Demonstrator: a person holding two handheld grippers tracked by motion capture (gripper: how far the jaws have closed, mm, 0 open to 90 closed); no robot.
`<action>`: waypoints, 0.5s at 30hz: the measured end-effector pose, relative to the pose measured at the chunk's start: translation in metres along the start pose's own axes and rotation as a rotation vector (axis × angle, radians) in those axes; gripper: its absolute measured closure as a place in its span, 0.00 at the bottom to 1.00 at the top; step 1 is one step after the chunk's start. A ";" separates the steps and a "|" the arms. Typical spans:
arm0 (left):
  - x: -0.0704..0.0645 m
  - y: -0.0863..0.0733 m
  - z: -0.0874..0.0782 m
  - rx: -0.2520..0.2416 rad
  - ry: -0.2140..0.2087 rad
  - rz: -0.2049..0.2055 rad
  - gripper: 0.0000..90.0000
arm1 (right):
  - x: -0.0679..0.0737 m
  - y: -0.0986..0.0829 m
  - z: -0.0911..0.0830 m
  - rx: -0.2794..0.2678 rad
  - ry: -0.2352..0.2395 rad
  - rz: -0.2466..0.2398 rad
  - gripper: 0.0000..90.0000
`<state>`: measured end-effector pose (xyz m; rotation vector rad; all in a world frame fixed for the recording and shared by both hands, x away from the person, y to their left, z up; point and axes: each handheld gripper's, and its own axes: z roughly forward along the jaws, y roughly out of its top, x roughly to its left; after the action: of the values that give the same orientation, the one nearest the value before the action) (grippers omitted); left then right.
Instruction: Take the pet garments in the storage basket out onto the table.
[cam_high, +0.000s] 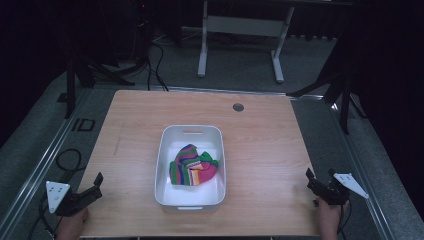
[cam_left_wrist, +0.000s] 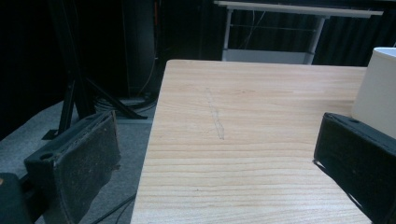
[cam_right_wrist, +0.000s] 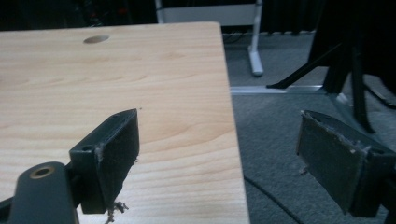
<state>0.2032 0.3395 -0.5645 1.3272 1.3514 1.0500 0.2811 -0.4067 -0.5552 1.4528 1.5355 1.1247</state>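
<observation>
A white plastic bin (cam_high: 190, 202) sits in the middle of the wooden table (cam_high: 260, 150), and a crumpled striped cloth (cam_high: 192, 166) in green, pink, yellow and blue lies inside it. My left gripper (cam_high: 95, 186) hovers at the table's front left corner, open and holding nothing. In the left gripper view its jaws stand wide apart over the table edge, with the bin's wall (cam_left_wrist: 376, 93) at the right. My right gripper (cam_high: 314, 181) is at the front right edge, open and empty. Its jaws straddle the table's right edge (cam_right_wrist: 231, 116) in the right gripper view.
A round cable hole (cam_high: 238, 107) is set in the table near its far edge. Grey carpet (cam_high: 330, 145) surrounds the table. Black tripod legs (cam_high: 345, 95) stand at both sides, cables (cam_high: 155, 65) trail on the floor, and a white desk frame (cam_high: 240, 30) stands behind.
</observation>
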 end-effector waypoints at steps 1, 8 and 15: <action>0.000 0.000 0.000 0.000 0.000 -0.001 0.01 | 0.000 0.000 0.000 0.003 0.019 -0.003 0.15; 0.001 0.000 0.000 -0.001 0.001 -0.011 0.01 | -0.004 0.004 -0.001 0.043 0.115 -0.016 0.18; 0.001 0.000 0.000 0.001 -0.004 -0.013 0.01 | -0.011 0.005 0.008 0.235 0.351 -0.080 0.17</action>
<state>0.2037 0.3407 -0.5644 1.3187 1.3563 1.0379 0.2910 -0.4166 -0.5543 1.3803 2.0086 1.2313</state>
